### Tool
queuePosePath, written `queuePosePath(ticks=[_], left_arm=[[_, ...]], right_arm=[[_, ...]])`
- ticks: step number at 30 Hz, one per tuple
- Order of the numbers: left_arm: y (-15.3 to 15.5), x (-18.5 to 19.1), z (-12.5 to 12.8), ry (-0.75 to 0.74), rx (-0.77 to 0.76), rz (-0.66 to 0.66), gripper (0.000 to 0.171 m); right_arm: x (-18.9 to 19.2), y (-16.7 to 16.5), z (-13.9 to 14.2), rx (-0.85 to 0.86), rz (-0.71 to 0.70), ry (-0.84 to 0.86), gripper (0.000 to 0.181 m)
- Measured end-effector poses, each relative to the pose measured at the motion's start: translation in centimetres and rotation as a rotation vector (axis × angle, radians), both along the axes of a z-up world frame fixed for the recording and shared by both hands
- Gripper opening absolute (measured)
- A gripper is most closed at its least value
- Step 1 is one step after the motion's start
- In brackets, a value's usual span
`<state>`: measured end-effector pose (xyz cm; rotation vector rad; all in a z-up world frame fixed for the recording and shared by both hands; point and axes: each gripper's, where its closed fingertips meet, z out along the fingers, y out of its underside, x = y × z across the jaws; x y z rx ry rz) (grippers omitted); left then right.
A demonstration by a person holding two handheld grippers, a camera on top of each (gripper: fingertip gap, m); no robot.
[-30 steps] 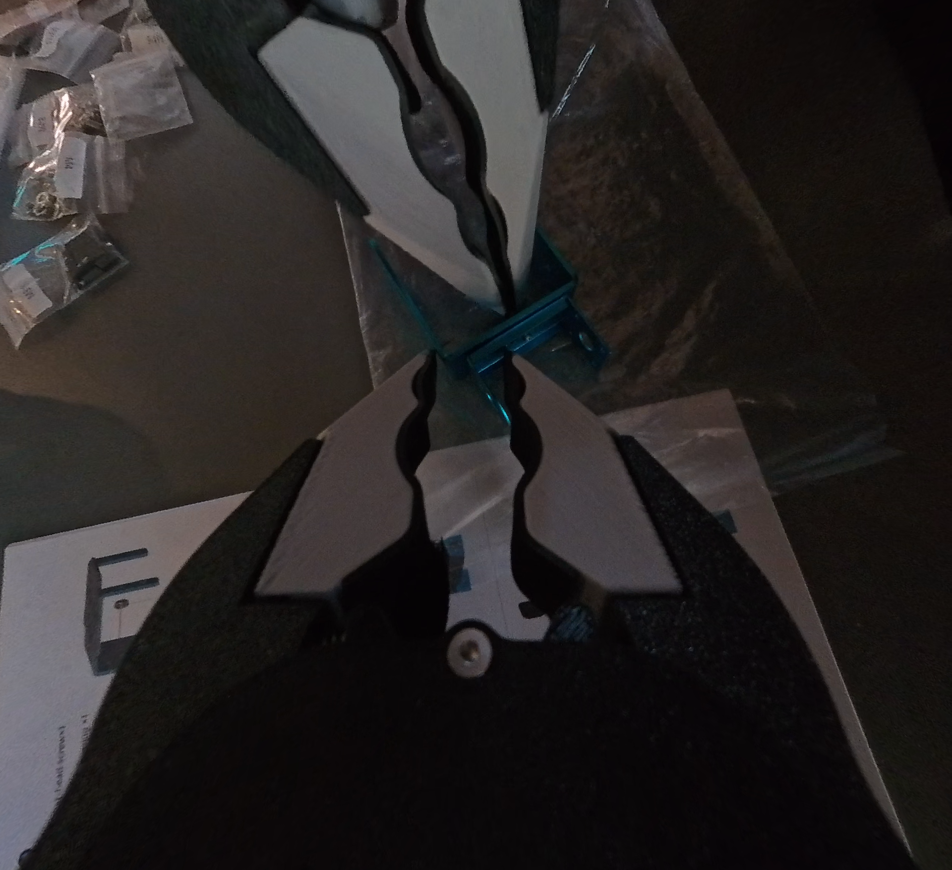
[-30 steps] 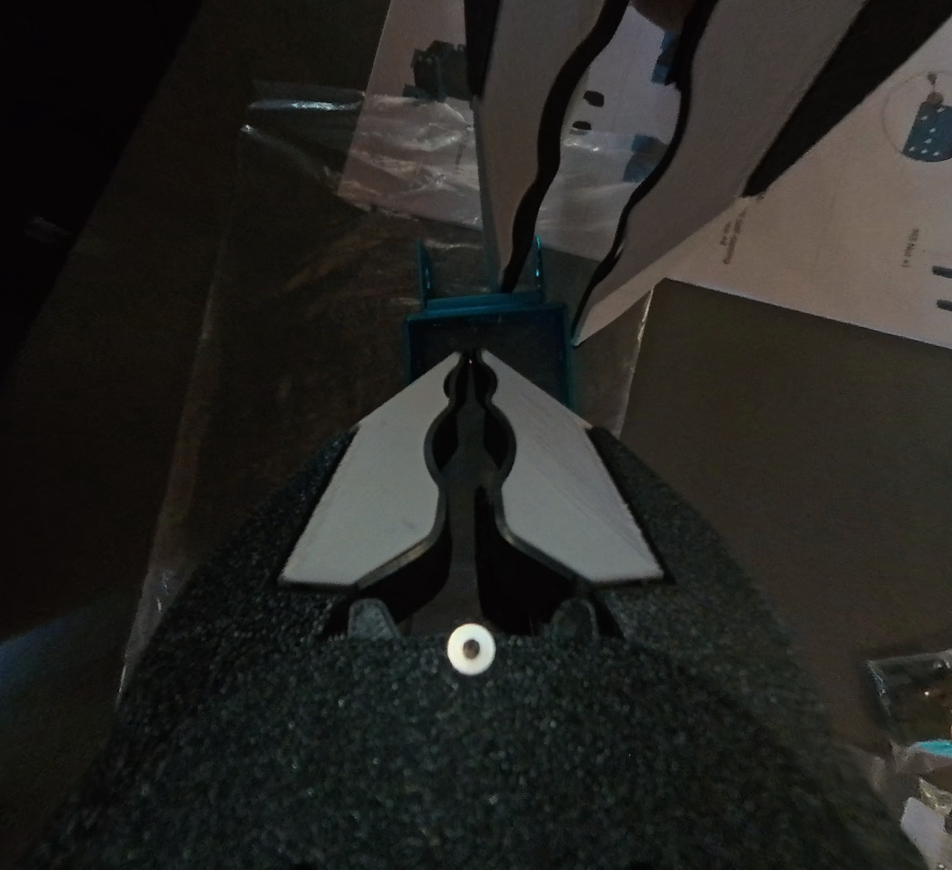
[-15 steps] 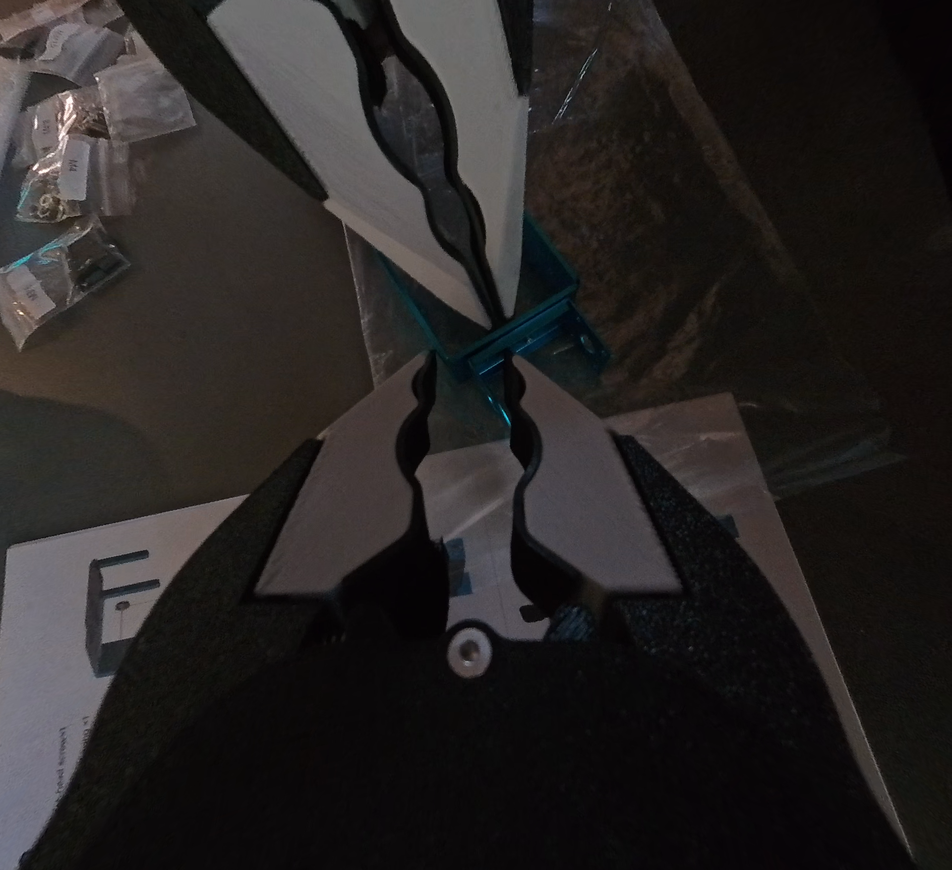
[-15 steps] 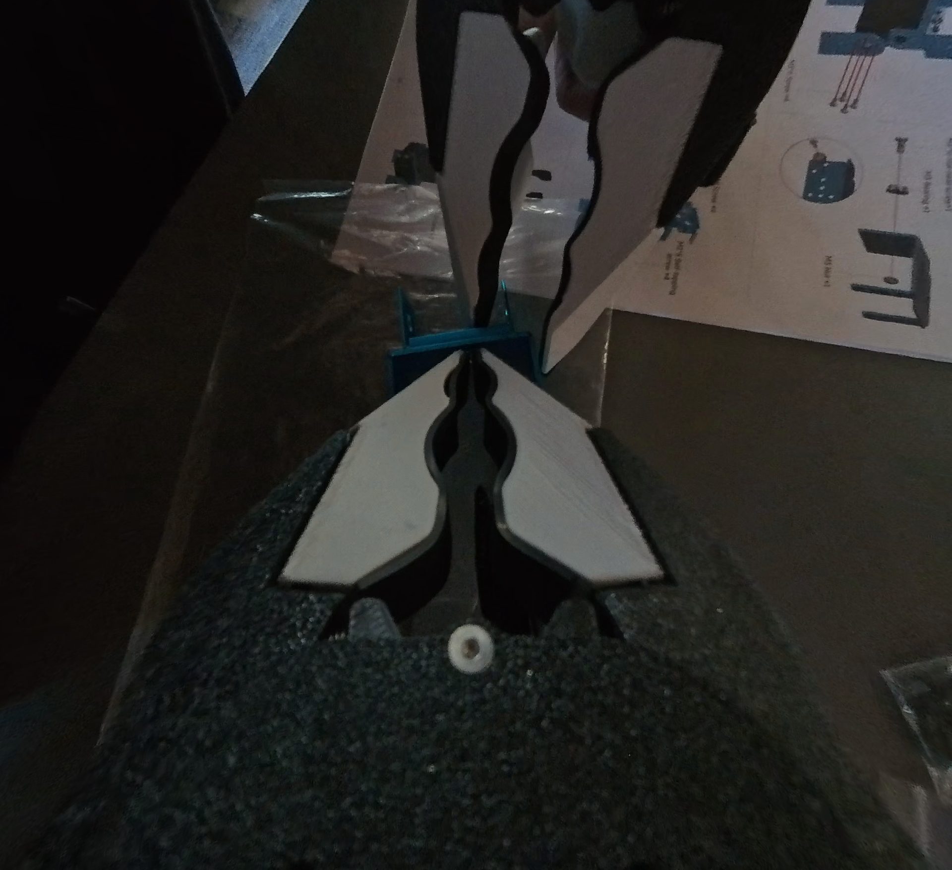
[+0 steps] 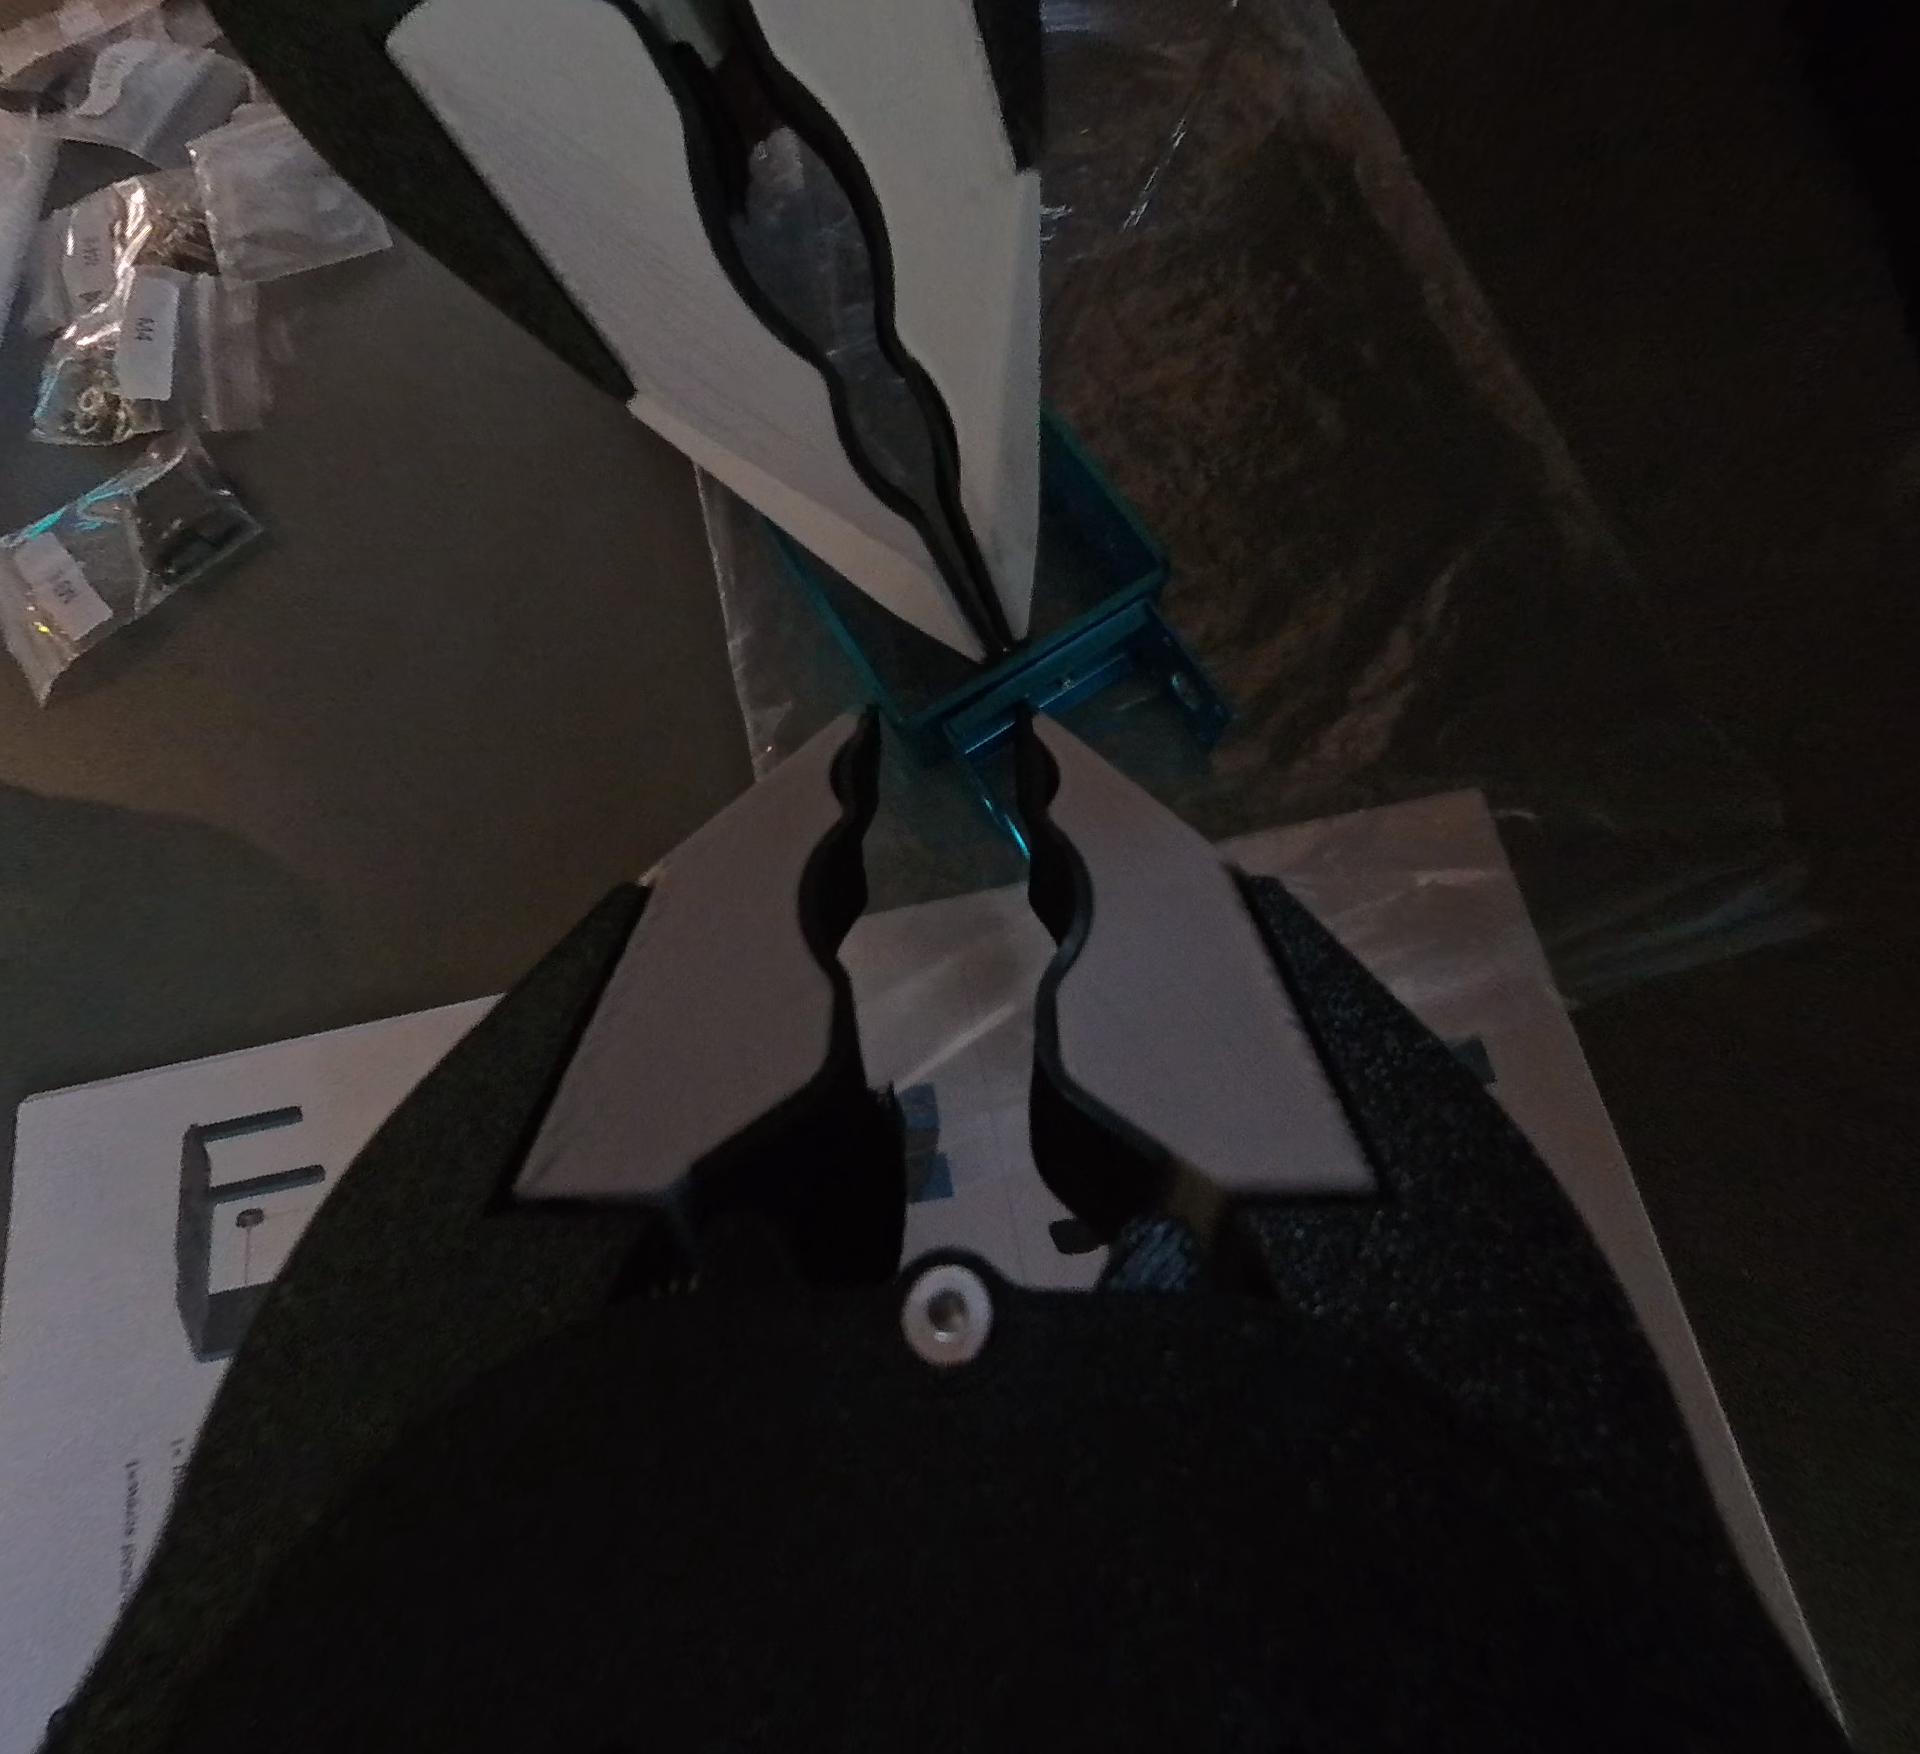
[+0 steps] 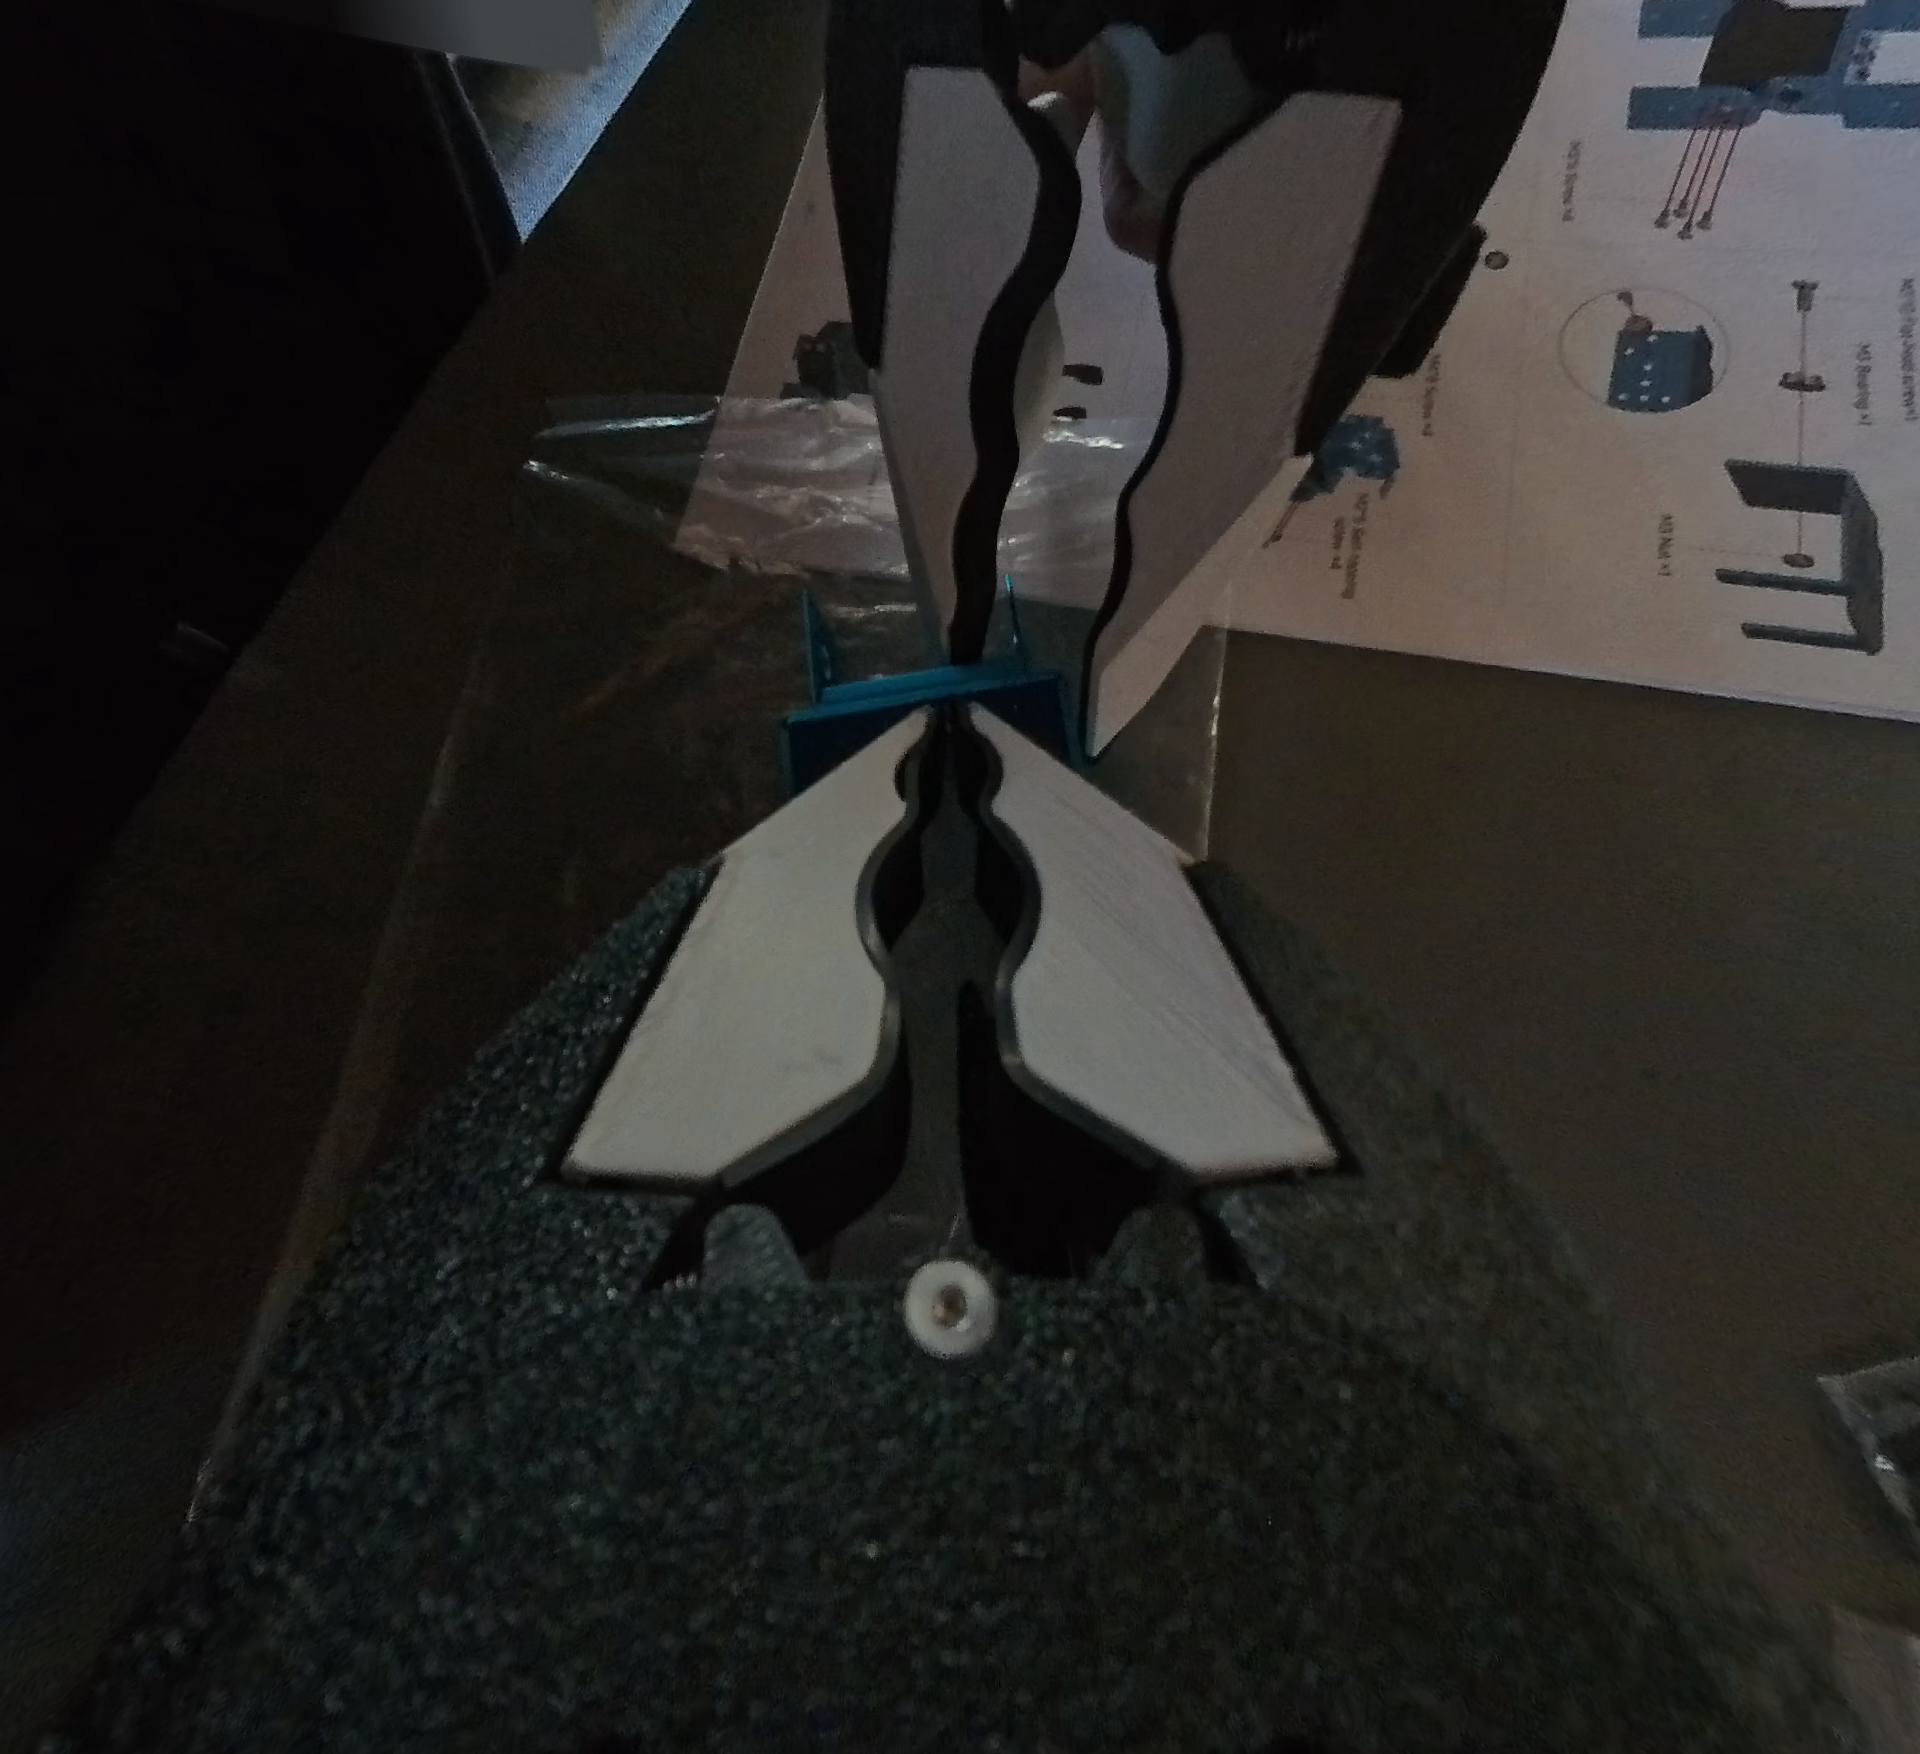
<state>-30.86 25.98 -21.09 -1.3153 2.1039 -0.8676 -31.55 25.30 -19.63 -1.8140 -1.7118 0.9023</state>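
A small blue metal U-shaped bracket [image 5: 1081,665] lies on a clear plastic bag [image 5: 1299,333] on the dark table. My right gripper [image 6: 951,715] is shut on a wall of the bracket [image 6: 821,748]; in the left wrist view it comes down from the top, its tips [image 5: 987,650] pinched together on the bracket's edge. My left gripper [image 5: 945,719] is open and holds nothing, its tips right at the bracket's near side. In the right wrist view the left gripper [image 6: 1031,702] stands with one finger inside the bracket and the other outside it.
A white printed assembly sheet [image 5: 114,1216] lies under the left gripper and shows in the right wrist view [image 6: 1662,374]. Several small bags of hardware [image 5: 125,374] lie at the far left. The table's edge [image 6: 644,73] runs along the left in the right wrist view.
The right gripper has pulled back and tilted, so more of the left gripper and the sheet show in its view. It stays shut on the bracket. The left gripper has stayed open and still.
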Motion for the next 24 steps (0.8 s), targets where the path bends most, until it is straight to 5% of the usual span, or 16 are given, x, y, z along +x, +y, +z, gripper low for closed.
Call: queuePosePath(ticks=[9, 20, 24], left_arm=[[-0.01, 0.02, -0.07, 0.003, 0.004, 0.000, 0.025], [0.00, 0.05, -0.08, 0.001, 0.013, 0.002, 0.025], [-0.04, 0.06, -0.05, -0.001, 0.012, 0.000, 0.025]], right_arm=[[0.11, 0.20, -0.06, -0.026, -0.047, -0.012, 0.001], [0.62, 0.79, -0.30, -0.216, -0.394, -0.061, 0.001], [0.41, 0.80, 0.03, -0.284, -0.423, -0.015, 0.001]])
